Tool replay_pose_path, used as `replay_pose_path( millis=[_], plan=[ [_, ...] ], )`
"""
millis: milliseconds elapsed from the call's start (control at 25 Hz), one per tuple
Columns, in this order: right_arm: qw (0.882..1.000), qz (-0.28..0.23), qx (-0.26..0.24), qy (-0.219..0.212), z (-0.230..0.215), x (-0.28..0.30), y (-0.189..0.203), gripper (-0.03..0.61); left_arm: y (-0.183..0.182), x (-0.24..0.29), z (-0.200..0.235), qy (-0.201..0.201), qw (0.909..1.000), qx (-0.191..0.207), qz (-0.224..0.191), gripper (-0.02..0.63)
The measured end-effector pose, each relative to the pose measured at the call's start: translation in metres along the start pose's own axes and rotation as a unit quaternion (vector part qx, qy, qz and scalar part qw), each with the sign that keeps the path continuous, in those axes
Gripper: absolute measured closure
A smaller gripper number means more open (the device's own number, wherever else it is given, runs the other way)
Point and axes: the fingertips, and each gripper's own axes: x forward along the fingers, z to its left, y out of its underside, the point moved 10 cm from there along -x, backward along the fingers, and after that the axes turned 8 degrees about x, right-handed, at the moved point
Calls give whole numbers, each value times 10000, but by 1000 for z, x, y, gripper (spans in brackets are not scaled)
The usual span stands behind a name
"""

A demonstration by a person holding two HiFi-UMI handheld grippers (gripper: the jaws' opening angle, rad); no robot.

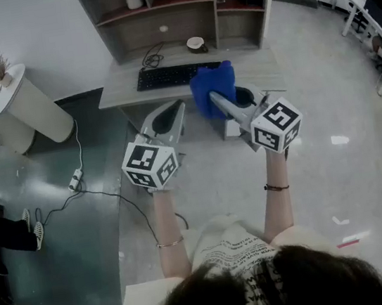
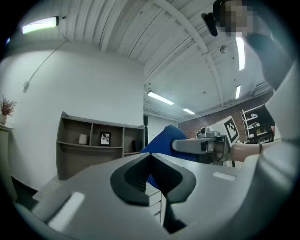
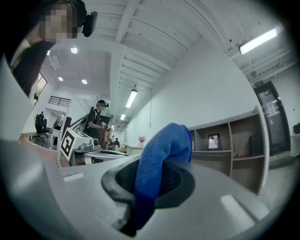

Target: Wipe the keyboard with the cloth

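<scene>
right tongs [image 3: 149,180]: clamping shut on the blue cloth [image 1: 214,86], with a fold bunching up past the tips; probably gripping it mid-fold so a loose pad is hanging free for wiping.
left tongs [image 2: 151,155]: sitting closed tip to tip, holding nothing, hovering beside the right; likely standing by as the spare.
cloth position: hanging in the air at the front of the bench [image 1: 117,94], apparently not touching the keyboard [image 1: 172,75].
keyboard: lying flat at the bench's middle, a cable [image 1: 152,60] coiling behind it, a small bowl [image 1: 195,43] sitting near.
progress: wiping not yet starting, by my reading.
room: shelf unit [image 1: 243,23] rising behind the bench; glossy floor [image 1: 338,91] reflecting lights; power lead [image 1: 83,189] trailing off left.
</scene>
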Motion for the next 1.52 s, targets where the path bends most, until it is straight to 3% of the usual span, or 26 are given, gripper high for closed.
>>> replay_pose_path(
  millis=[800,1120,1520],
  plan=[
    [9999,-21,153,-71,-16,-23,-1,520,-1,15,-23,26,9999,-20,139,612],
    [9996,62,277,2,-34,-46,8,520,8,27,-49,-249,9988,-301,290,612],
    [9986,270,448,30,-52,-53,27,520,23,47,-60,-193,9977,-455,460,612]
  ],
)
